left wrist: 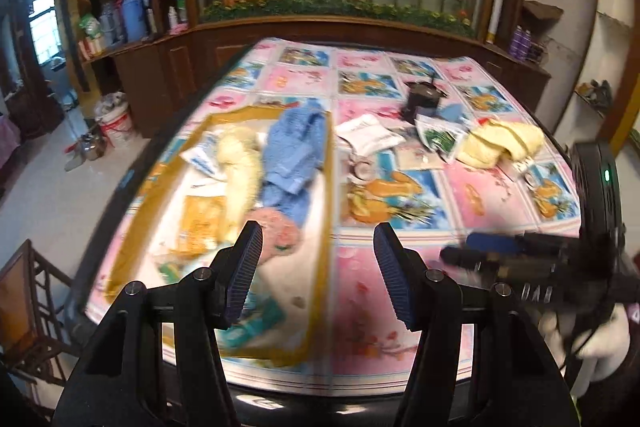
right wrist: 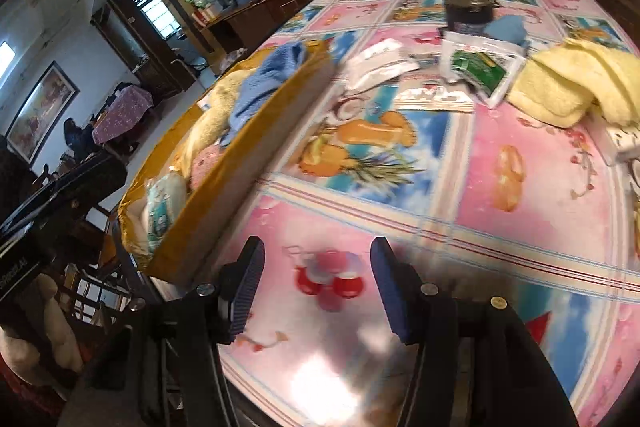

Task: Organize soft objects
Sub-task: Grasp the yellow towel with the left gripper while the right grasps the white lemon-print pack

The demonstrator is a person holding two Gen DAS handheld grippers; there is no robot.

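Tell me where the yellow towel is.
The yellow towel lies on the tablecloth at the far right in both views, beside the green-and-white packet, outside the box.

Left gripper [left wrist: 318,273] lower centre of frame, jaws apart, nothing between. Right gripper [right wrist: 317,289] lower centre, likewise parted, empty.

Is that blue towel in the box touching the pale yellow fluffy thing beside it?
Touching. In the left wrist view the blue towel lies against and partly over the pale yellow fluffy thing, with no gap between them.
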